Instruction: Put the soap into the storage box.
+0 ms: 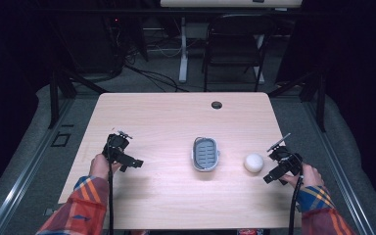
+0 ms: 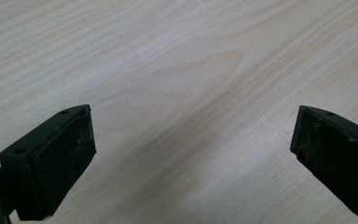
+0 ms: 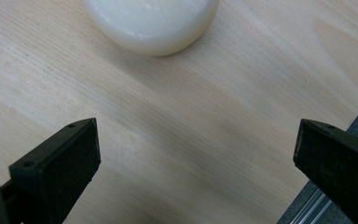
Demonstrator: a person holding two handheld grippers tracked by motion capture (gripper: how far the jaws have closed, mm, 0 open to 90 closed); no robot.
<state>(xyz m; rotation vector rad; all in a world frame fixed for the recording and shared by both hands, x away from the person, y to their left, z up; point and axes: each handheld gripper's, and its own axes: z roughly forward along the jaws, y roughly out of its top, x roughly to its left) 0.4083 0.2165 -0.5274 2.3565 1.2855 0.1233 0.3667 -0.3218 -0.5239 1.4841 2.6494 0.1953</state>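
Observation:
A grey oval soap dish (image 1: 205,153) with a ribbed blue inside sits at the middle of the wooden table (image 1: 176,117). Just right of it lies a round white soap bar (image 1: 253,162) (image 3: 151,23). My right gripper (image 1: 274,177) (image 3: 196,154) hovers a short way right of the soap, jaws wide open and empty, the soap just ahead of them. My left gripper (image 1: 133,164) (image 2: 193,140) is held over bare wood at the table's left, open, with nothing between its jaws.
A round cable hole (image 1: 217,105) is near the table's far edge. Beyond the table stand a black chair (image 1: 235,44) and a desk leg (image 1: 183,49). The table's right edge and a metal rail (image 3: 326,196) lie close to my right gripper.

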